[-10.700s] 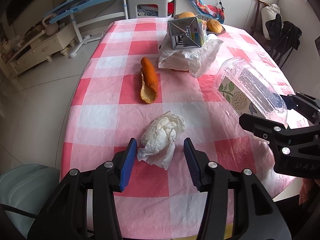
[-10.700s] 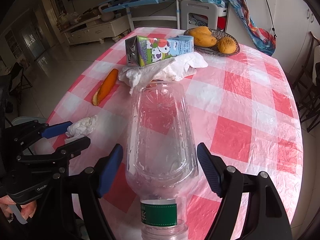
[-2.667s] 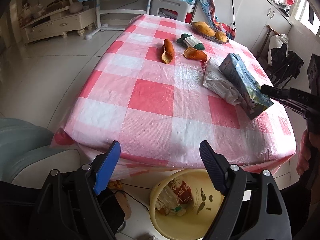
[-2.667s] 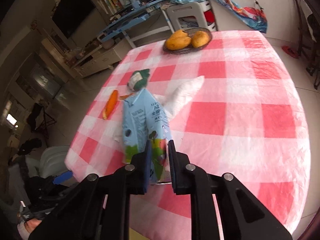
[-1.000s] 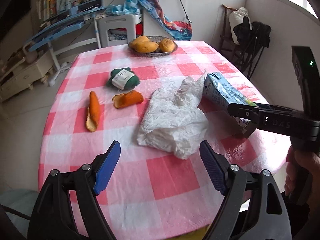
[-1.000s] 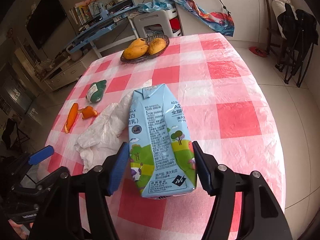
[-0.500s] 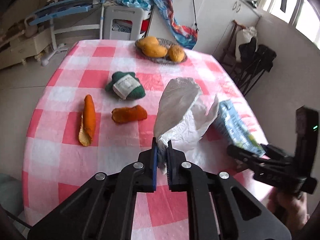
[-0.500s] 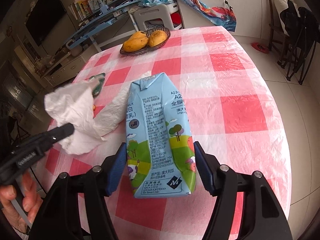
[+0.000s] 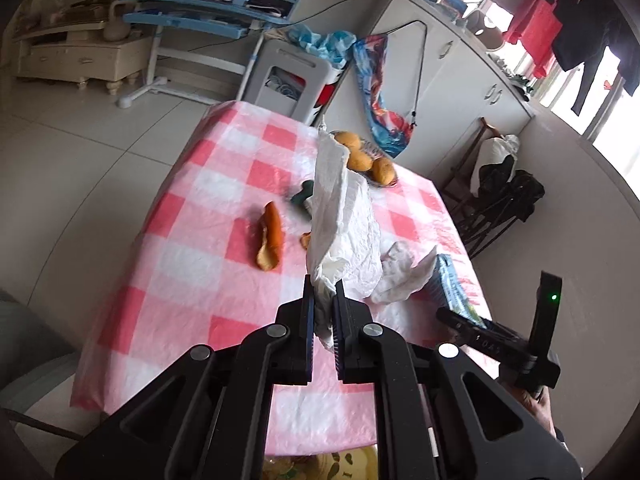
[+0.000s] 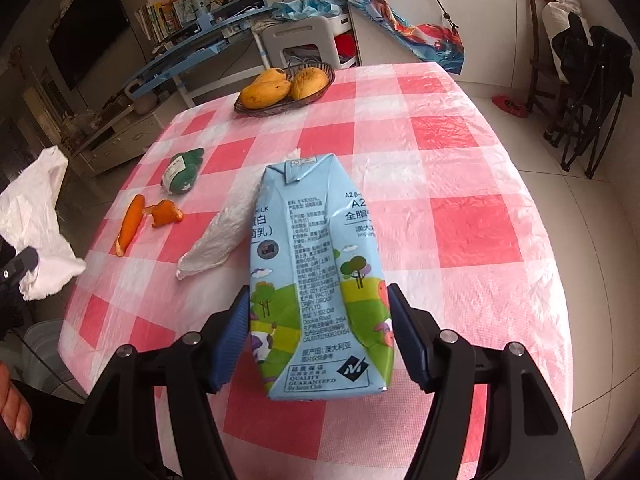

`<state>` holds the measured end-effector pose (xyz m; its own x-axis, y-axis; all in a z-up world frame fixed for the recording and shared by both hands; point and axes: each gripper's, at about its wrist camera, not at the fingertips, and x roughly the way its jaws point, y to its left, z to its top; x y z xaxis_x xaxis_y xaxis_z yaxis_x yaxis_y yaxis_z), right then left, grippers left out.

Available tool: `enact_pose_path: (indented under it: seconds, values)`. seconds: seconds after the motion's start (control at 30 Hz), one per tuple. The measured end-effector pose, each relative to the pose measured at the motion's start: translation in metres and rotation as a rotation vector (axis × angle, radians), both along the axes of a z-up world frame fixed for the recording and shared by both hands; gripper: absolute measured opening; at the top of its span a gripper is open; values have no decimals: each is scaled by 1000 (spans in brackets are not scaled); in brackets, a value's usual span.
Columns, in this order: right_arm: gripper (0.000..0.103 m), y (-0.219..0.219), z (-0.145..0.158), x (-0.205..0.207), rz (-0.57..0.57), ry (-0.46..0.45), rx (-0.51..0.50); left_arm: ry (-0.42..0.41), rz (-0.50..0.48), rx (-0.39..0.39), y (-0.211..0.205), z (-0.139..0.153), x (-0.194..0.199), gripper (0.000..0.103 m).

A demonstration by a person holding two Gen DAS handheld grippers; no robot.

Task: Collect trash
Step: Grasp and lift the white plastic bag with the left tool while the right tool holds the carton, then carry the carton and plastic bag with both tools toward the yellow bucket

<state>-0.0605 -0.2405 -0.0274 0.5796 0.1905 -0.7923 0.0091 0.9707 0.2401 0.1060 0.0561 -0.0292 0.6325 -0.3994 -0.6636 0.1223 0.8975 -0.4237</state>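
Trash run: plastic bag and milk carton in hand

My left gripper [image 9: 321, 307] pinches the white plastic bag [image 9: 343, 224], lifted ahead; my right gripper [image 10: 320, 332] clamps the milk carton [image 10: 316, 272]. Carry both clear of the table [image 10: 460, 184].

Left tongs [image 9: 322, 304] pinched tight; right tongs [image 10: 320, 328] spread wide, clamping.

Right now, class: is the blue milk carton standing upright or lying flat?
Lying flat: the blue milk carton rests on the checked tablecloth, gabled top pointing away.
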Motion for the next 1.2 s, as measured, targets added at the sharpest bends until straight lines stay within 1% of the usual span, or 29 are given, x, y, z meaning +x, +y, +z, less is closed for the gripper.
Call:
enact_pose_path:
  seconds: [0.1, 0.2, 0.33, 0.53, 0.67, 0.97, 1.2]
  values:
    - [62, 5, -2, 0, 15, -6, -27, 48, 31, 26, 7, -14, -5, 8]
    - [62, 7, 1, -2, 25, -18, -21, 56, 28, 34, 6, -19, -10, 8]
    - [62, -8, 7, -12, -9, -30, 114, 31, 4, 55, -4, -15, -17, 8]
    - [62, -37, 3, -39, -102, -62, 387, -6, -27, 78, -13, -6, -27, 8]
    - [62, -42, 2, -52, -132, -86, 485, -25, -31, 89, -15, -1, -33, 8]
    - [62, -32, 9, -67, -121, -130, 506, -59, -37, 114, -16, 6, -47, 8]
    - [62, -14, 10, -76, -62, -128, 498, -82, -52, 126, -20, 10, -56, 8]
